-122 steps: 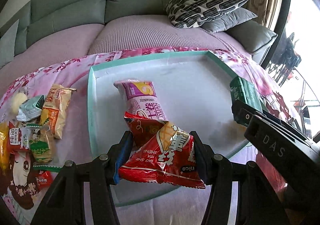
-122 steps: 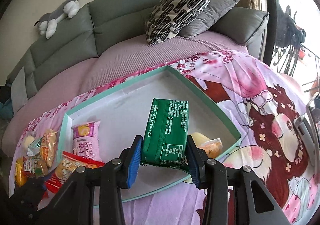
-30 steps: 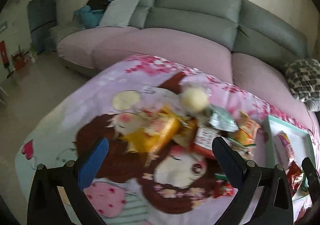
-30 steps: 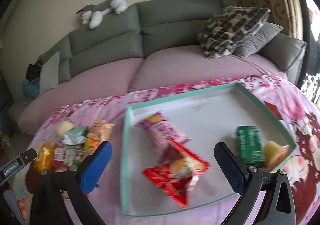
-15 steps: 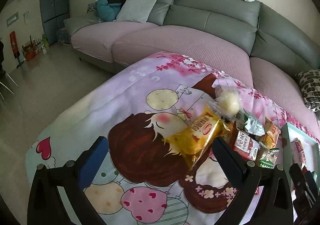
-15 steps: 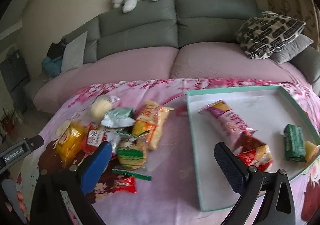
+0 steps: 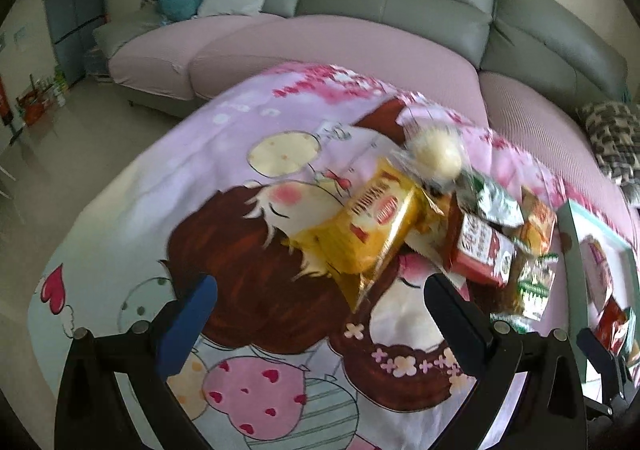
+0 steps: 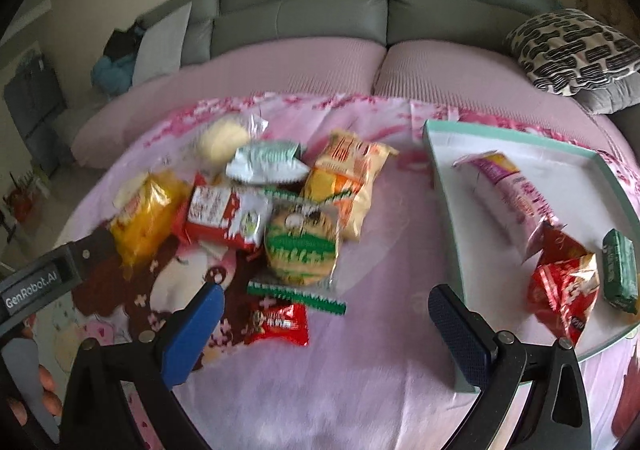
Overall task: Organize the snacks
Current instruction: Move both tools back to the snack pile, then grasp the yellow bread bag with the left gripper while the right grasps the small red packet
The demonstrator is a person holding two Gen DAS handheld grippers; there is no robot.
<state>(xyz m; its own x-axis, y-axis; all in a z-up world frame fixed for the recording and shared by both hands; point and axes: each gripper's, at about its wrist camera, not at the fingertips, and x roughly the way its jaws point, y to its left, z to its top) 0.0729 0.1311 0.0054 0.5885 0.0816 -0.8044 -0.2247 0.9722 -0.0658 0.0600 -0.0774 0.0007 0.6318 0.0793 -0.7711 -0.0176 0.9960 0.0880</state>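
- Left wrist view showed the left tongs [image 7: 320, 314] released, empty, above the yellow packet [image 7: 372, 226].
- Right tongs [image 8: 326, 316] spread wide, empty, over the small red packet [image 8: 278, 324]; loose snacks lay left of the tray [image 8: 448, 217].

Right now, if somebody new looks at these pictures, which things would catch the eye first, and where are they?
First comes the bright heap of snack packets on the cartoon-print cloth, above all the yellow packet at its left edge and the round green-striped packet in the middle. To the right sits the mint-rimmed tray, already holding a pink packet, a red packet and a green block. Both claws, left claw and right claw, are open and empty.
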